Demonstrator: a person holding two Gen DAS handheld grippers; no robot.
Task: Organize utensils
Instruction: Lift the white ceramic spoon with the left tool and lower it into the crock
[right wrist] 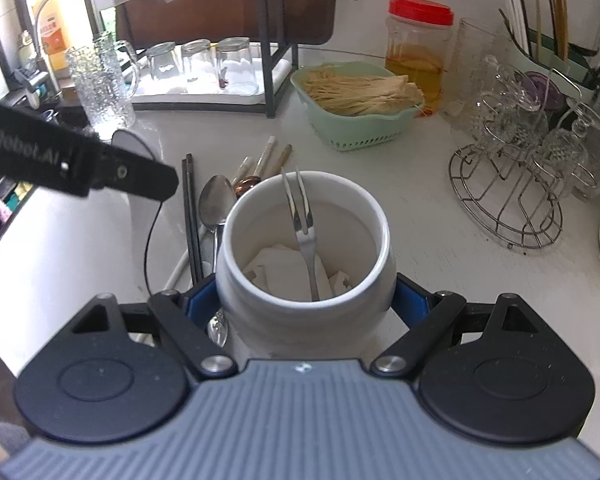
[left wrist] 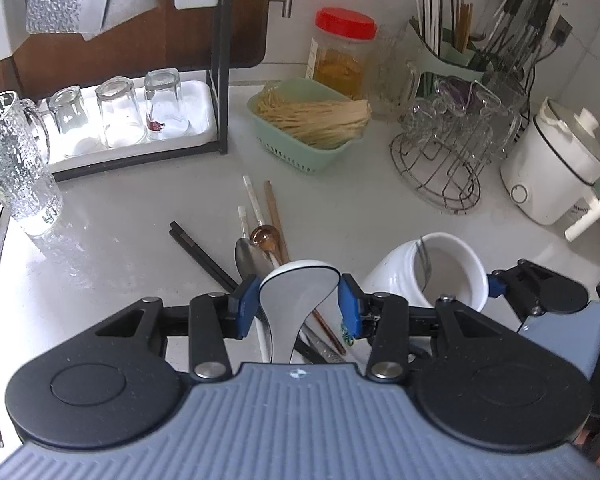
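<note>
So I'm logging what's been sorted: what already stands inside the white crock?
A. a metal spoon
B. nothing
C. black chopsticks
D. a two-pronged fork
D: in the right wrist view a two-pronged fork stands inside the white crock, over white paper at the bottom.

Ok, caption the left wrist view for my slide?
Left gripper lifts a white ceramic spoon above loose utensils, beside the white crock.
</note>
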